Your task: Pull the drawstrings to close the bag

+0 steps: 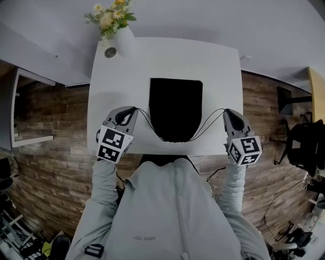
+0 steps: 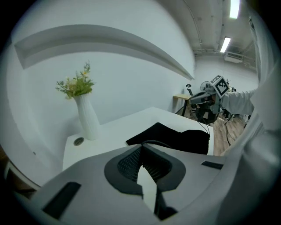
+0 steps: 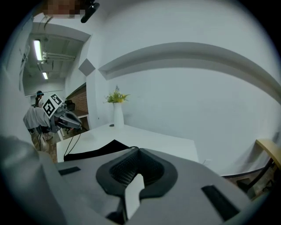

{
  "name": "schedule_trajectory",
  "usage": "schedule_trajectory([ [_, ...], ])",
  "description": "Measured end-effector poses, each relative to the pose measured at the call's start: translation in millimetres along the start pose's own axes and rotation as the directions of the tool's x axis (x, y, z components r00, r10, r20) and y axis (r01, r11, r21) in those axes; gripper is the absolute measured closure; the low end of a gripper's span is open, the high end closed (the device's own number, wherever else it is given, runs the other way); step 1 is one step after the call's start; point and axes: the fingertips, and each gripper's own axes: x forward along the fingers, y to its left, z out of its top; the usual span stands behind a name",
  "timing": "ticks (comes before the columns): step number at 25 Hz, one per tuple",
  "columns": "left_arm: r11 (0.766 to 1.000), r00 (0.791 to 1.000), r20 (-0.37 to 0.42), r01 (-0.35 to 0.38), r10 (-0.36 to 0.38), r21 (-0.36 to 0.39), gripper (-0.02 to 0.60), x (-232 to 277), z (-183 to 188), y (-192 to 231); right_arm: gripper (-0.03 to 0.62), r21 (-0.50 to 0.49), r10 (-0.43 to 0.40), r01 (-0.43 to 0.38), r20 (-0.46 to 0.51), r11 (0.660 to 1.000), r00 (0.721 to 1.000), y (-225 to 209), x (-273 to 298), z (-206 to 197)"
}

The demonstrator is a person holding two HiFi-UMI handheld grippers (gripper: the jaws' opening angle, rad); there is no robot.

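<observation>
- A white counter (image 1: 218, 66) stands against a pale wall, with a wood-plank floor (image 1: 56, 167) on either side of it.
- At the counter's far left corner stands a white vase (image 1: 124, 40) of yellow and white flowers (image 1: 109, 15), with a small round disc (image 1: 110, 52) just beside its foot. Both are well apart from the bag.
- A black chair (image 1: 304, 147) stands on the floor off to the right, away from the counter.
- The person's grey top (image 1: 172, 203) covers the middle of the counter's near edge.
- The black bag (image 1: 175, 106) lies flat in the middle of the counter. Its far end is square, and its near end is rounded and reaches the near edge.
- The bag lies between the two tongs, touching neither.
- The left tongs (image 1: 127, 116) sit over the counter's near left edge. They are pinched together on the left drawstring (image 1: 150, 124), whose thin black cord comes out at their tips.
- The right tongs (image 1: 231, 117) sit over the near right edge, pinched likewise on the right drawstring (image 1: 205, 124).
- Each drawstring runs in a shallow curve from the tongs down to the bag's near end, as two thin strands close together.
</observation>
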Motion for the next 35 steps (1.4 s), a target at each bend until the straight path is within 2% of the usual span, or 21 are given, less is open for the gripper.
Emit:
schedule_trajectory([
  [6,0.992,0.990,-0.059,0.127,-0.129,-0.028,0.555,41.9,-26.1,-33.0,0.569,-0.020,0.133,-0.135,-0.091,0.991,0.987,45.1,41.6,-40.7],
  [11,0.984,0.980,-0.107,0.163,-0.169,-0.067,0.555,72.4,-53.1,-46.0,0.569,-0.025,0.184,-0.191,-0.174,0.981,0.967,68.3,74.3,-79.1],
  [19,0.987,0.980,-0.158,0.106,-0.124,-0.121,0.554,92.6,-80.5,-44.7,0.566,0.037,0.173,-0.170,-0.299,0.985,0.938,70.5,92.7,-124.3],
  [23,0.992,0.986,-0.140,0.080,-0.093,-0.095,0.542,92.9,-80.9,-41.2,0.543,0.048,0.154,-0.147,-0.298,0.988,0.942,67.2,90.3,-125.7],
  [25,0.993,0.987,-0.133,0.072,-0.085,-0.099,0.478,90.6,-80.0,-40.9,0.500,0.058,0.149,-0.138,-0.297,0.989,0.943,64.4,87.0,-125.3],
  [29,0.990,0.990,-0.114,0.067,-0.081,-0.120,0.464,83.9,-76.7,-38.3,0.457,0.044,0.143,-0.136,-0.313,0.990,0.939,60.2,80.4,-125.0],
  [35,0.993,0.994,-0.094,0.039,-0.050,-0.110,0.463,70.6,-69.7,-32.8,0.454,0.040,0.116,-0.109,-0.306,0.993,0.945,54.3,63.5,-116.9],
])
